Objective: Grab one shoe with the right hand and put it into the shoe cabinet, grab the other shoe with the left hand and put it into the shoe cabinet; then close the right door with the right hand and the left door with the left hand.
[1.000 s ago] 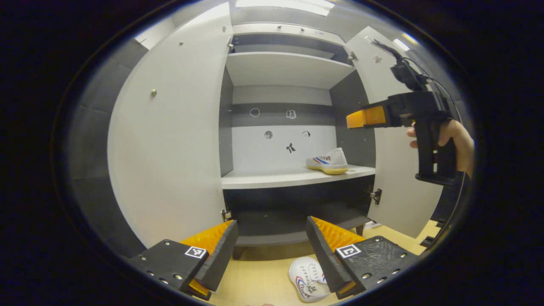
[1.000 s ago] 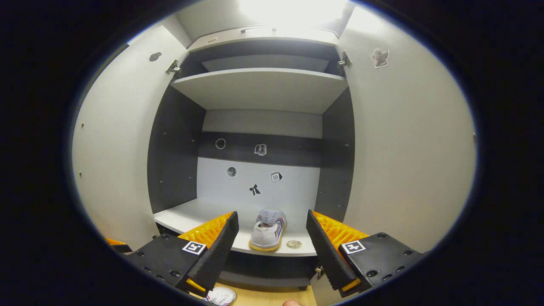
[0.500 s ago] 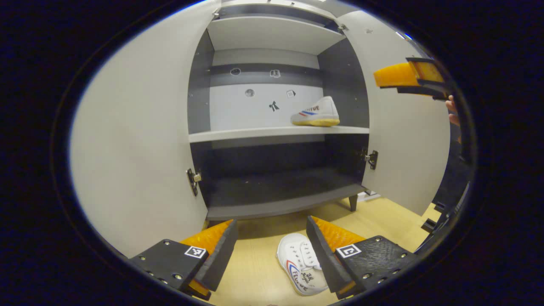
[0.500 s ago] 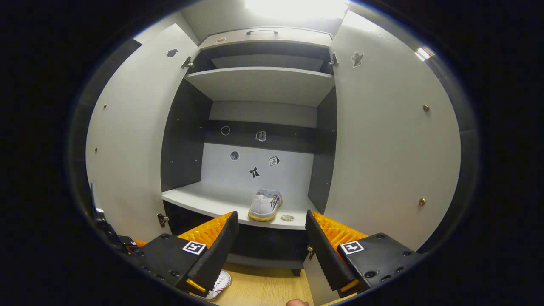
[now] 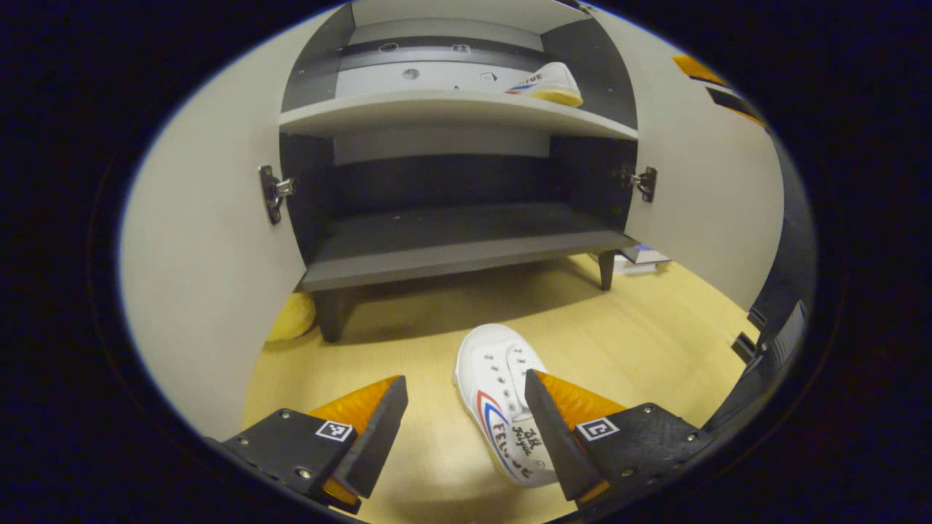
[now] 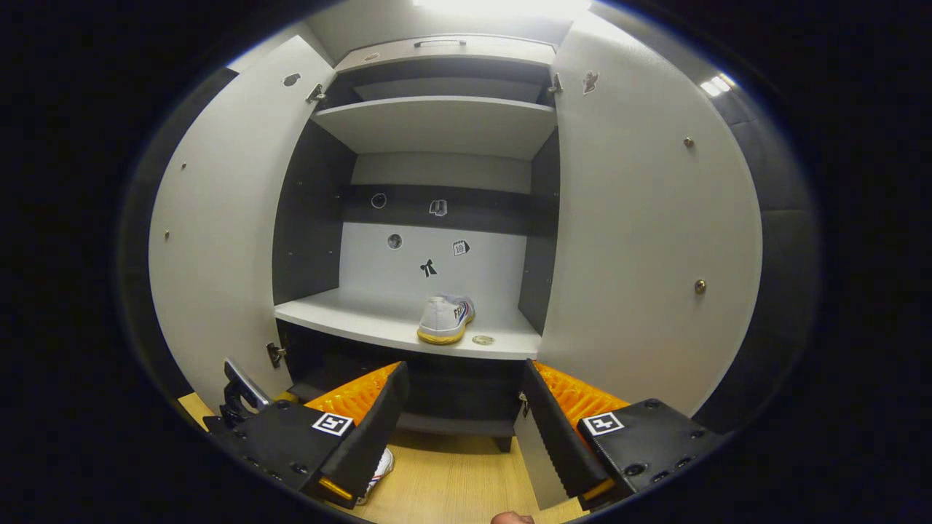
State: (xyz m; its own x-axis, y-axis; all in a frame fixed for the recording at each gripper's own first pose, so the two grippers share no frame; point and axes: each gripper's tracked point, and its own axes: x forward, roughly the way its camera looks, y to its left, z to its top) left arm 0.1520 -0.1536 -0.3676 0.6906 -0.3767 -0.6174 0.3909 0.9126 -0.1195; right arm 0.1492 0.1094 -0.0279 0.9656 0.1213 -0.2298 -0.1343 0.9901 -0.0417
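Left gripper view: left gripper (image 5: pixel 466 429) jaws spread wide, nothing between them, now low over the wooden floor (image 5: pixel 655 342). A second ago it faced the middle of the shoe cabinet (image 5: pixel 451 251); since then it has tipped down and come closer to the floor. White shoe (image 5: pixel 506 404) lies on the floor, toe toward the cabinet, partly behind the right-hand finger, not gripped. The other shoe (image 5: pixel 547 78) sits on the middle shelf (image 5: pixel 408 109), right side. Both doors open. Yellow object (image 5: pixel 293 317) by the cabinet leg, can't tell what it is.

Right gripper view: right gripper (image 6: pixel 462 429) jaws spread, empty, facing the open cabinet from farther back than a second ago, when the shelved shoe (image 6: pixel 445 319) sat just beyond its fingers. Shoe rests on the shelf, heel toward the camera, small round thing (image 6: pixel 483 340) beside it. Right door (image 6: pixel 648 240) and left door (image 6: pixel 218 233) wide open.

Judgement: first shoe done, right hand released and backed off; left hand is starting its grab. Doors come later.
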